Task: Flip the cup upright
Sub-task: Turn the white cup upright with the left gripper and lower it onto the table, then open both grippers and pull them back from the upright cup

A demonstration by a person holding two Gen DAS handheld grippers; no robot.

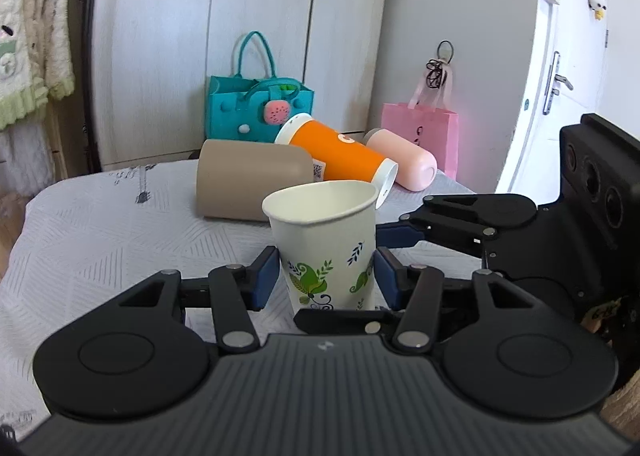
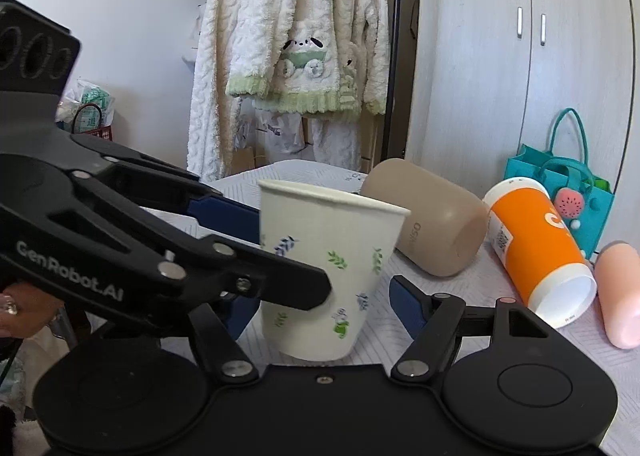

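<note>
A white paper cup with a green and blue leaf print (image 1: 326, 244) stands mouth up, slightly tilted, on the patterned tablecloth (image 1: 104, 224); its rim is dented. My left gripper (image 1: 326, 276) has its blue pads on either side of the cup, the right pad touching, the left a little apart. My right gripper (image 2: 320, 312) is open around the same cup (image 2: 324, 276), its right pad clear of the wall. In the left wrist view the right gripper's fingers (image 1: 400, 234) reach in from the right behind the cup. In the right wrist view the left gripper's fingers (image 2: 228, 216) reach in from the left.
Behind the cup lie a tan tumbler (image 1: 248, 184), an orange paper cup (image 1: 340, 152) and a pink bottle (image 1: 404, 164), all on their sides. A teal felt bag (image 1: 256, 108) and a pink paper bag (image 1: 420, 136) stand at the back. The table edge is at the left.
</note>
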